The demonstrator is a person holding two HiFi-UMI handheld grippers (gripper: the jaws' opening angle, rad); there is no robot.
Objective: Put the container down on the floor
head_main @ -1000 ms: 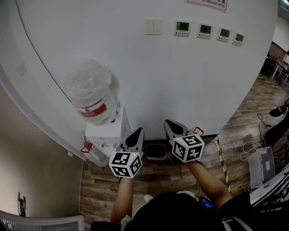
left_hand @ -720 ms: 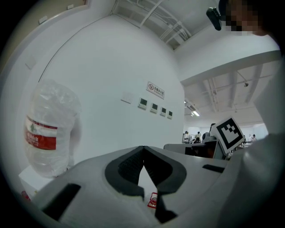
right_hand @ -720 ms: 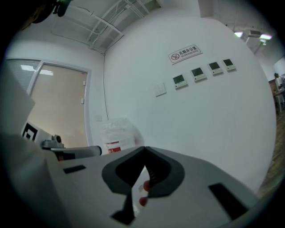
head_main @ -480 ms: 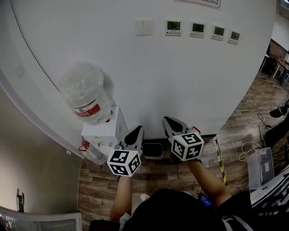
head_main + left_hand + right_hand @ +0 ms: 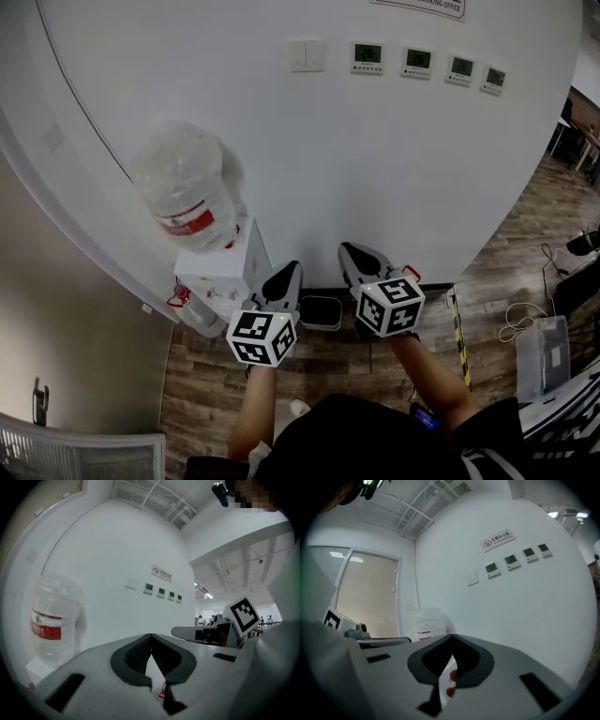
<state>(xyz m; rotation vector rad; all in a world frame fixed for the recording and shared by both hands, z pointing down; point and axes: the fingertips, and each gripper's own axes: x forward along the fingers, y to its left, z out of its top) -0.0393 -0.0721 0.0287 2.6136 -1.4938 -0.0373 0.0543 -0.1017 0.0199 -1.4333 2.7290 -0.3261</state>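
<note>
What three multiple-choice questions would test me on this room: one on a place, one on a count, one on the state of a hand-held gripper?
1. Where does the water bottle stand?
A. on the floor
B. on the white dispenser
C. on a desk

2. How many small display panels sit in a row beside the light switch?
A. two
B. four
C. six

3. How do the jaws of the left hand-held gripper stand?
A. wide apart
B. closed on a cup
C. together, holding nothing

Answers:
1 B: the bottle rests on top of the dispenser.
2 B: the head view shows four panels in the row.
3 C: the jaw tips meet and nothing is between them.
</note>
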